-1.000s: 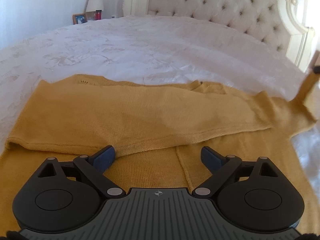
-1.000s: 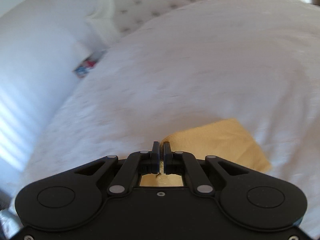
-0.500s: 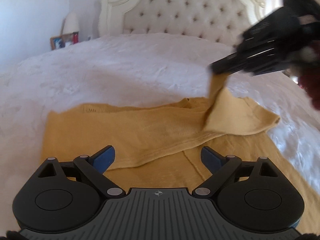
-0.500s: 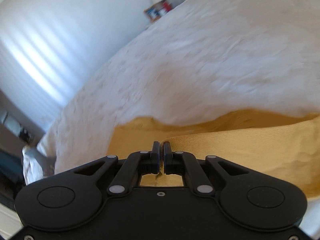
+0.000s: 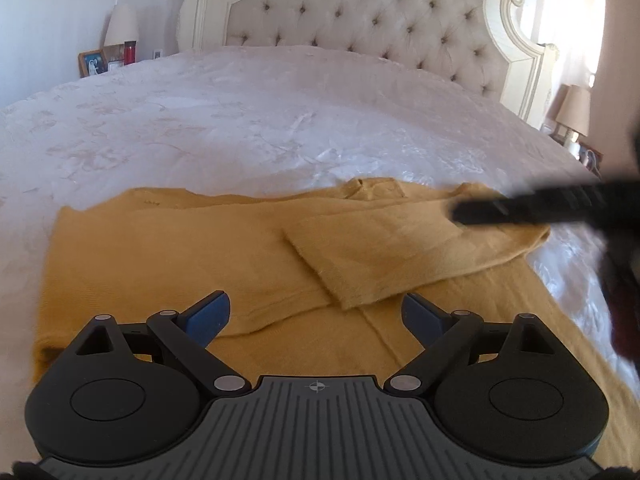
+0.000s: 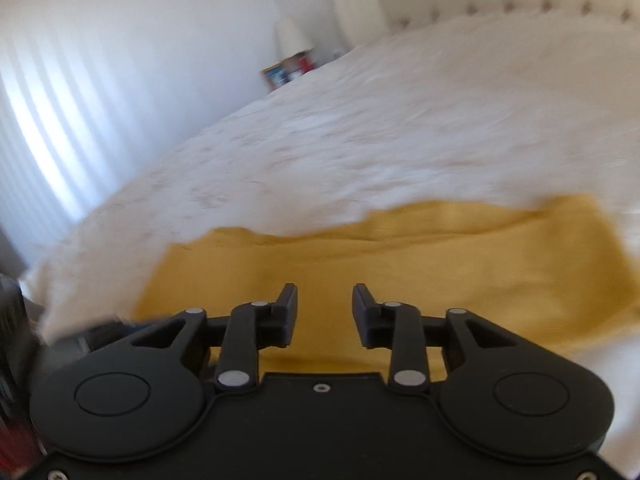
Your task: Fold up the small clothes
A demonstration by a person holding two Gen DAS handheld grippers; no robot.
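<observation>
White bedspread (image 5: 248, 128) under a tufted headboard (image 5: 360, 16). Yellow sweater (image 5: 168, 256) spread flat just ahead of left gripper (image 5: 316, 314), spread wide, empty. Folded sleeve (image 5: 392, 256) beneath right gripper (image 6: 325, 300), opening, nothing pinched.

You are facing a wide bed (image 5: 240, 128) under a white, faintly patterned cover. At twelve o'clock stands a tufted cream headboard (image 5: 360, 12) in a carved frame. At ten o'clock a white lamp (image 5: 122, 26), a framed photo (image 5: 93, 63) and a red cup (image 5: 129, 52) sit against the pale wall (image 5: 48, 8). At two o'clock another lamp (image 5: 574, 110) stands in bright daylight. Striped sunlight falls across the wall in your right view.
</observation>
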